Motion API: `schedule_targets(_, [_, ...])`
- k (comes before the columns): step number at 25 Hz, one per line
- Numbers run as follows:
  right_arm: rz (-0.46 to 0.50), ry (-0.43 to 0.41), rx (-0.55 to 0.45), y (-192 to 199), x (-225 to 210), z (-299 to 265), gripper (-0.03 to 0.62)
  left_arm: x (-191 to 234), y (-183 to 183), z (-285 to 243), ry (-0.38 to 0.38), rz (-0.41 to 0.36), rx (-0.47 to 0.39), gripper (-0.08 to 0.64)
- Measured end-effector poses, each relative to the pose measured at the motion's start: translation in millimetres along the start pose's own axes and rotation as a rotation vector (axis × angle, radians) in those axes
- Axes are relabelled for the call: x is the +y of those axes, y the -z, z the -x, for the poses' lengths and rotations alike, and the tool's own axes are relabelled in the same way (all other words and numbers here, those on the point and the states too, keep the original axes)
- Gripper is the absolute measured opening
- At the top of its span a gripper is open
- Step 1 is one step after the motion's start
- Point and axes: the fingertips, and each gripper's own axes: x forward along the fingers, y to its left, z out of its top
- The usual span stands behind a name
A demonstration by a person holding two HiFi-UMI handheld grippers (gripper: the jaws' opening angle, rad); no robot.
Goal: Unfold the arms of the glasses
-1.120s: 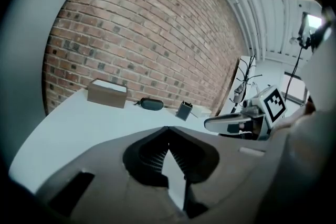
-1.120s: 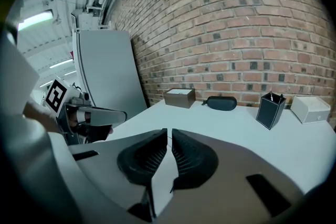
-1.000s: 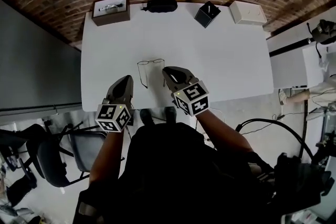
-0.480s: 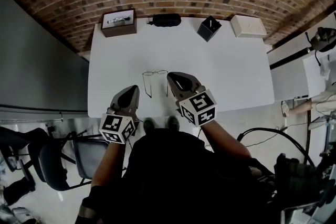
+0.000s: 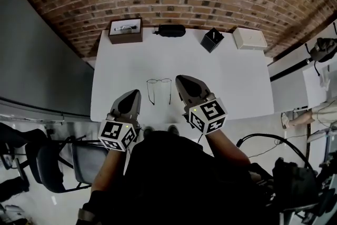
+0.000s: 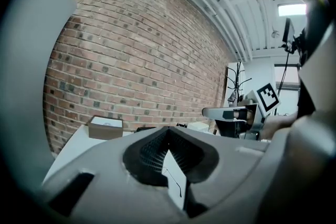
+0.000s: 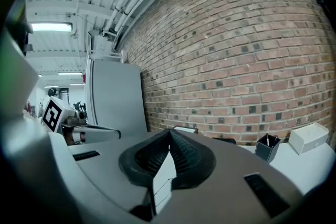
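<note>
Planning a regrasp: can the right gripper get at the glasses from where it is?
Probably yes. The glasses lie alone on the white table, just left of the right gripper, nothing between them. Its jaws are shut, so they would need opening first.

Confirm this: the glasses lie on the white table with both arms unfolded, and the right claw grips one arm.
Wrong on the grip. The glasses lie on the white table with both arms unfolded, but the right claw grips nothing: the right gripper view shows its jaws closed together and empty.
</note>
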Motion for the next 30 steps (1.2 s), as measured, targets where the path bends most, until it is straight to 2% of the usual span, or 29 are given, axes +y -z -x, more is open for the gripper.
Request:
schedule_targets(5, [0.022,0.013,-0.002,-7.9,0.7,1.2,0.011,2.7,-14.4,4.4,-0.022,-0.012,-0.020,0.011])
schedule_targets(9, [0.046,0.034,-0.046,-17.5,0.2,6.8,0.009,8.5,-21.8,3.0,-0.054,0.010,-0.039,0.011])
schedule_targets(13, [0.052,0.041,-0.050,-23.8,-1.8,7.7,0.009,6.2,-34.0,5.0,-0.052,-0.022,-0.056,0.011])
schedule_targets(17, [0.050,0.039,-0.059,-26.3,-5.5,8.7,0.009,10.2,-41.2,9.1,-0.081,-0.050,-0.063,0.011])
schedule_targets(20, [0.051,0.049,-0.057,-26.2,-11.6,12.1,0.009,6.5,-49.0,11.2,-0.069,-0.044,-0.092,0.011])
schedule_targets(23, [0.090,0.054,-0.061,-28.5,-10.7,12.7,0.009,5.9,-54.4,11.4,-0.065,-0.054,-0.109,0.011])
schedule_targets(27, [0.098,0.052,-0.085,-34.6,-7.3,14.5,0.009,12.4,-57.1,14.1,-0.081,-0.010,-0.124,0.011])
schedule_targets(30, [0.095,0.055,-0.090,-37.5,-8.6,15.8,0.009,15.8,-65.3,16.8,-0.092,-0.013,-0.138,0.011])
